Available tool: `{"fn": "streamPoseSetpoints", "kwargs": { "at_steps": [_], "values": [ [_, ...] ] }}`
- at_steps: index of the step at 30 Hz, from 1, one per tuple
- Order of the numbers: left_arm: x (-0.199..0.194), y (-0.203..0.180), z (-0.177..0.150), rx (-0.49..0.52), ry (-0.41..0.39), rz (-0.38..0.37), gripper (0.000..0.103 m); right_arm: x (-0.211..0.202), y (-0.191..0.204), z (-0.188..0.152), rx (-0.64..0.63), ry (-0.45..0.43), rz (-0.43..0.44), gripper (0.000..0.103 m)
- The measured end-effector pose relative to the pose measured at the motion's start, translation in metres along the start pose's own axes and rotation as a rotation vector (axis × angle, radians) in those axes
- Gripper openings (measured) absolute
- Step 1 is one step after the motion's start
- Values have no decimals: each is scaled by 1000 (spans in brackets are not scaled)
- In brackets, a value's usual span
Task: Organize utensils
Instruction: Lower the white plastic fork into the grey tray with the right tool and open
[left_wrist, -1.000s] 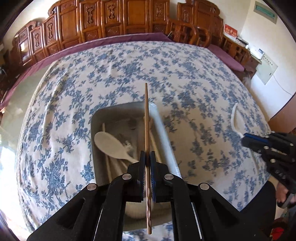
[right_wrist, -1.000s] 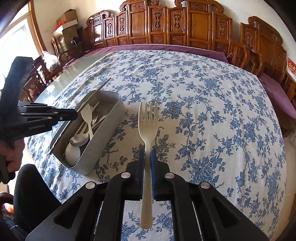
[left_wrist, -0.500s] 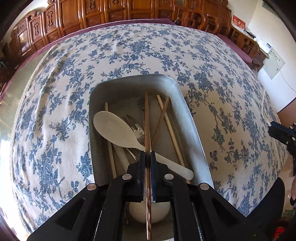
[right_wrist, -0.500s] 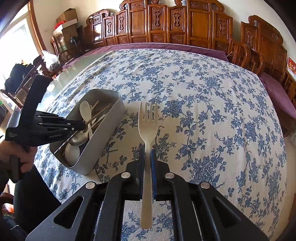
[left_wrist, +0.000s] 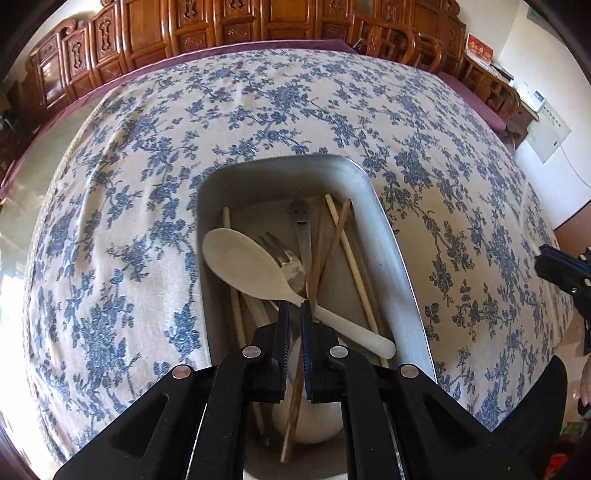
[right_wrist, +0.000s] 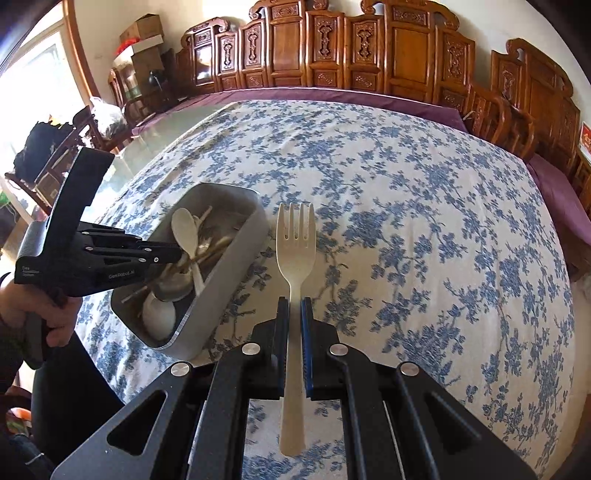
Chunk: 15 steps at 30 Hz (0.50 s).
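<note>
My left gripper (left_wrist: 294, 314) had parted slightly, apparently releasing the dark wooden chopstick (left_wrist: 312, 284) into the grey metal tray (left_wrist: 402, 258), frame centre. My right gripper (right_wrist: 294, 310) clamped the cream plastic fork (right_wrist: 295, 251).

Left black two-finger gripper with blue pads (left_wrist: 294, 314): lower centre of its own view, jaws slightly parted, nothing pinched between the pads. Also at left of the right wrist view (right_wrist: 162, 254), gripped by a bare hand (right_wrist: 44, 314). Right black two-finger gripper with blue pads (right_wrist: 294, 310): lower centre, jaws clamped.
</note>
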<state>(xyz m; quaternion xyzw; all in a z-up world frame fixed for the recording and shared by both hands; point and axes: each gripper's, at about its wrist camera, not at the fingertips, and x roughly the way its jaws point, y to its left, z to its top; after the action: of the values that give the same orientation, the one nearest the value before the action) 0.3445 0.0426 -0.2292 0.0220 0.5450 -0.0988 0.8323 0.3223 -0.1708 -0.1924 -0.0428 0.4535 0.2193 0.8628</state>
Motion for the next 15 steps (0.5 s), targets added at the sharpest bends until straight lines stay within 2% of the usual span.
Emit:
{"fn": "streamPoseSetpoints", "kwargs": {
  "at_steps": [15],
  "values": [
    [-67, 39, -19, -57, -118, 9, 6, 23, 78, 37, -71, -4, 88, 8]
  ]
}}
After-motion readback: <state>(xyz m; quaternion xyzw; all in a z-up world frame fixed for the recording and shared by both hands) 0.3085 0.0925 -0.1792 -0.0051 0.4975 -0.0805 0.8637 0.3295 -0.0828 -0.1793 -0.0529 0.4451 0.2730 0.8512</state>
